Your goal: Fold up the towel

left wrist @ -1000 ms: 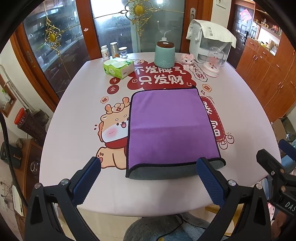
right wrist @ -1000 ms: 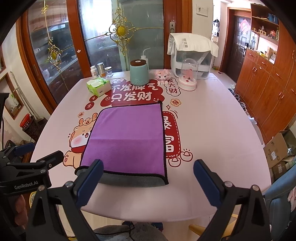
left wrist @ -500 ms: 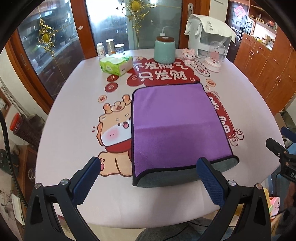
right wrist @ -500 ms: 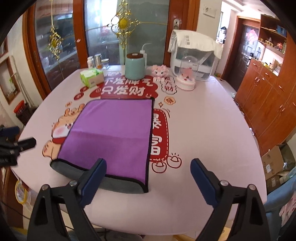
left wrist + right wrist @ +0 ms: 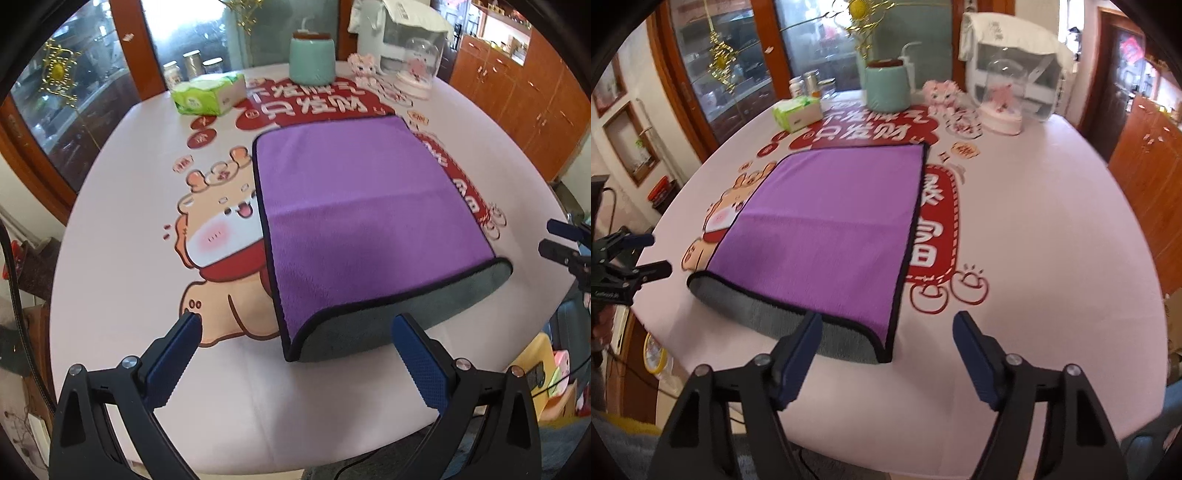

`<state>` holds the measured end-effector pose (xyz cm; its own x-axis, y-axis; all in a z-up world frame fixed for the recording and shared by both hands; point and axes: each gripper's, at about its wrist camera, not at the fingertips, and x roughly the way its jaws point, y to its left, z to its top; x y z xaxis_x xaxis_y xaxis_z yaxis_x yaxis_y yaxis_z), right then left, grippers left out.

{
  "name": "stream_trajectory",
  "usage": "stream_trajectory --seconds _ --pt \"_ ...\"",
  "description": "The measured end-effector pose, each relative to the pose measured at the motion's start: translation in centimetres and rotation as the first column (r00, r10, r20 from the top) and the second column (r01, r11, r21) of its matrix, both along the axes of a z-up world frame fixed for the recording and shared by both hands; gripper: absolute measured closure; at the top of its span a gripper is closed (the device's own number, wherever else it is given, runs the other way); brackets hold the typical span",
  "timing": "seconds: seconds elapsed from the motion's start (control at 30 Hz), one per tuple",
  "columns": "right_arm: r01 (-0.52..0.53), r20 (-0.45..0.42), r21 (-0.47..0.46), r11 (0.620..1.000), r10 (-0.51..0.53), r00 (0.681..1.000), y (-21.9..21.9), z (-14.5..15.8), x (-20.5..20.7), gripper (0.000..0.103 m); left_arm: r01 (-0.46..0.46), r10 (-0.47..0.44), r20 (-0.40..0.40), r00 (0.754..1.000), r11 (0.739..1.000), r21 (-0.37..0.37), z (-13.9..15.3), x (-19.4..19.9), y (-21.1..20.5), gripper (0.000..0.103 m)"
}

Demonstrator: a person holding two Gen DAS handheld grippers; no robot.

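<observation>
Both tongs, left (image 5: 295, 332) and right (image 5: 886, 328), spread empty, have advanced to the towel's (image 5: 362, 214) lower corners; grasping comes next.

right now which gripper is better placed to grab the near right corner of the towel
Right. The right gripper frames the towel corner between open fingers; the left gripper frames the near left corner.

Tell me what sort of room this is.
Probably a home dining room: a round table with a printed cover, wooden cabinets, plus a tissue box and a towel.
</observation>
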<state>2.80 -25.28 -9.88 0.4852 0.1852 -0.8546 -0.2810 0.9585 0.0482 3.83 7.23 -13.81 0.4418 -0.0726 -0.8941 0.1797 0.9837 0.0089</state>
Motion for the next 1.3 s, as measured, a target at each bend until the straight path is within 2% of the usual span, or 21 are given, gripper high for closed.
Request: stream_trajectory --seconds 0.2,0.4,0.53,0.7,0.87,0.93,1.07,1.3 --pt "-0.072 -0.067 0.03 0.997 0.074 0.995 -0.1 -2.3 0.7 0.047 0.046 -0.049 -0.07 0.996 0.998 -0.041 -2.6 0.7 0.5 0.007" --pt "-0.128 -0.119 0.045 0.991 0.133 0.984 0.1 -3.9 1.4 0.053 0.099 -0.107 -0.106 0.989 0.992 -0.073 -3.9 1.3 0.5 0.01" --pt "-0.172 -0.143 0.039 0.984 0.176 0.974 0.5 -4.6 1.8 0.057 0.121 -0.133 -0.135 0.982 0.988 -0.092 -4.6 1.8 0.6 0.019" --pt "-0.202 -0.164 0.043 0.979 0.206 0.965 0.7 -5.2 2.4 0.062 0.149 -0.165 -0.161 0.973 0.983 -0.106 -5.1 2.3 0.6 0.023" --pt "-0.231 -0.192 0.051 0.972 0.237 0.952 0.9 -5.7 2.8 0.073 0.177 -0.193 -0.175 0.965 0.978 -0.107 -5.3 2.4 0.3 0.036" --pt "-0.241 -0.202 0.05 0.969 0.246 0.948 1.0 -5.9 2.8 0.075 0.181 -0.199 -0.181 0.963 0.977 -0.11 -5.4 2.5 0.3 0.037" --pt "-0.263 -0.22 0.053 0.963 0.268 0.938 1.2 -6.2 2.9 0.081 0.183 -0.204 -0.197 0.959 0.976 -0.119 -5.8 2.6 0.6 0.047" --pt "-0.274 -0.23 0.051 0.96 0.278 0.933 1.4 -6.3 3.0 0.083 0.177 -0.21 -0.227 0.951 0.972 -0.157 -6.2 2.9 1.2 0.06"
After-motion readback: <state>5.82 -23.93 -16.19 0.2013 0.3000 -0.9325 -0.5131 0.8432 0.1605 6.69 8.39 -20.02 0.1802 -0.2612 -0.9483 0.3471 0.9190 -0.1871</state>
